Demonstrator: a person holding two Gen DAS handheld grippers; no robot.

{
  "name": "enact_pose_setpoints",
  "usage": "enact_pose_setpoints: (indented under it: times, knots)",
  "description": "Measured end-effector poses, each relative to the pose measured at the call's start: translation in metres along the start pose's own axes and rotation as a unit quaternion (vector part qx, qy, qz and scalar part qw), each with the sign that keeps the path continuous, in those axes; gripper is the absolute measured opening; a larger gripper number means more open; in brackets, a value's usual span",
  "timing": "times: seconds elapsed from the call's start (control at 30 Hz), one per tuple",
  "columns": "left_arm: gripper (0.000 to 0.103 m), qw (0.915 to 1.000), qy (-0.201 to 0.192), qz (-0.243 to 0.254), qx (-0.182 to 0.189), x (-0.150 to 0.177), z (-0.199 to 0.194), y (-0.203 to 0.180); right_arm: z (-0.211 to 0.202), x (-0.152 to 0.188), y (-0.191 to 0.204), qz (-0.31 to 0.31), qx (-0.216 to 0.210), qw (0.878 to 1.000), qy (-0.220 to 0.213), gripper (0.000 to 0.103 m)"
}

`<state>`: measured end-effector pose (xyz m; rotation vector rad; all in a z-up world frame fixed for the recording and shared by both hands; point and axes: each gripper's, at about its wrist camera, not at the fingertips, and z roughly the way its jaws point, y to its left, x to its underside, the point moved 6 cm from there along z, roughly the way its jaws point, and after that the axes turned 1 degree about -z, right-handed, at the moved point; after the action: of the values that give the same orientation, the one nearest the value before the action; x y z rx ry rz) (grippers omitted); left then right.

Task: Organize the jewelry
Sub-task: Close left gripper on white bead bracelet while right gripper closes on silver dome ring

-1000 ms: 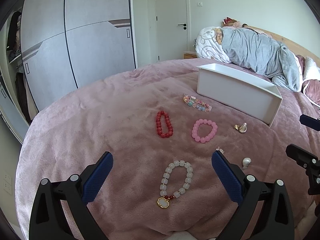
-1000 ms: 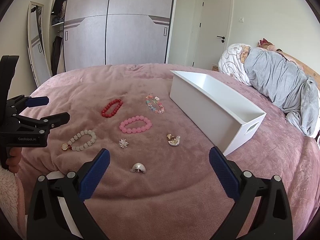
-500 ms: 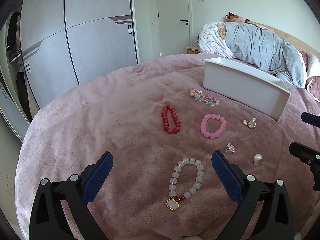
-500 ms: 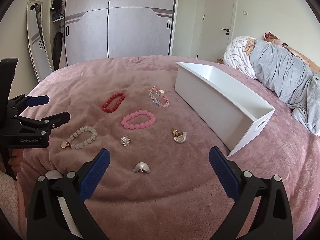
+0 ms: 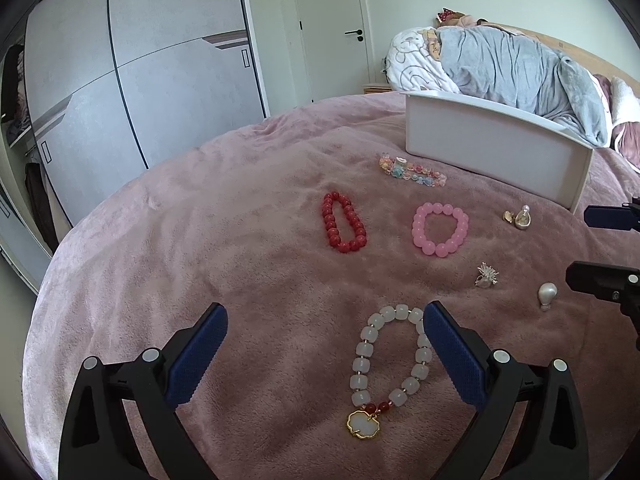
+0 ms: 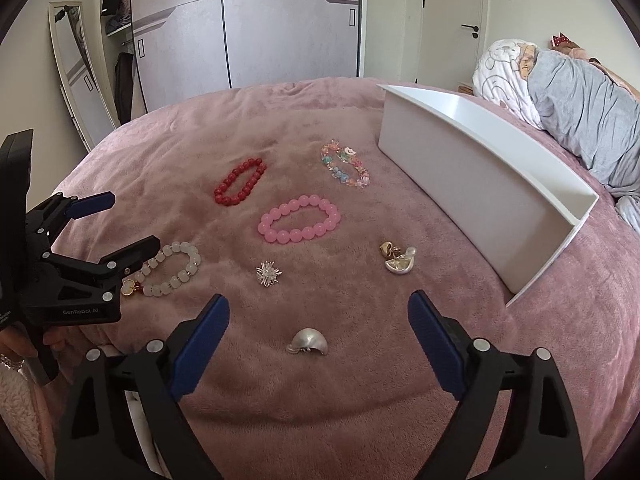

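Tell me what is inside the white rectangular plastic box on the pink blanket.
The white rectangular plastic box shows only bare white inner walls in the right wrist view; no jewelry is visible inside. Its floor is hidden behind the near wall, so something lying low could be there unseen.

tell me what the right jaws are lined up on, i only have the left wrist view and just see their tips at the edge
observer: The right gripper is open, its jaws having just closed a little. The silvery shell-shaped piece lies on the blanket in the gap between them, untouched.
operator: can you see into the white box
observer: Partly. The stretch of the white box interior that the right wrist view shows holds nothing; its wall hides the rest.
operator: how do my left jaws look from outside
observer: The left gripper is open, and its nearer jaw covers one end of the white bead bracelet. I cannot tell whether they touch.
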<state>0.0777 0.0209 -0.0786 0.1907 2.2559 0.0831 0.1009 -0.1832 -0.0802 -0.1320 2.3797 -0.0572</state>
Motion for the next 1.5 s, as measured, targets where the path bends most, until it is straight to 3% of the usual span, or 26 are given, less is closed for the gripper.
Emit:
enact_pose_setpoints:
  times: [0.1, 0.43, 0.53, 0.77, 1.03, 1.5]
  knots:
    - [0.097, 0.9999, 0.002, 0.012, 0.001, 0.002, 0.008, -0.004, 0.015, 0.001, 0.001, 0.005, -0.007, 1.000, 0.014, 0.077]
    - [0.059, 0.9990, 0.039, 0.009, 0.020, 0.012, 0.030, -0.007, 0.043, 0.022, 0.003, 0.019, -0.021, 0.997, 0.068, 0.060]
    - [0.054, 0.9988, 0.042, 0.006, 0.023, 0.015, 0.030, -0.007, 0.044, 0.025, 0.007, 0.011, -0.024, 0.997, 0.072, 0.053]
    - [0.033, 0.9982, 0.051, 0.008, 0.029, 0.023, 0.025, -0.011, 0.040, 0.029, 0.011, 0.014, -0.040, 0.996, 0.077, 0.028]
    - [0.014, 0.9979, 0.051, -0.008, 0.039, 0.025, 0.016, -0.012, 0.025, 0.026, 0.015, 0.010, -0.053, 0.997, 0.059, 0.024]
    - [0.012, 0.9988, 0.012, -0.015, 0.045, 0.006, -0.013, -0.015, -0.011, 0.014, 0.014, 0.002, -0.046, 0.999, 0.013, 0.024]
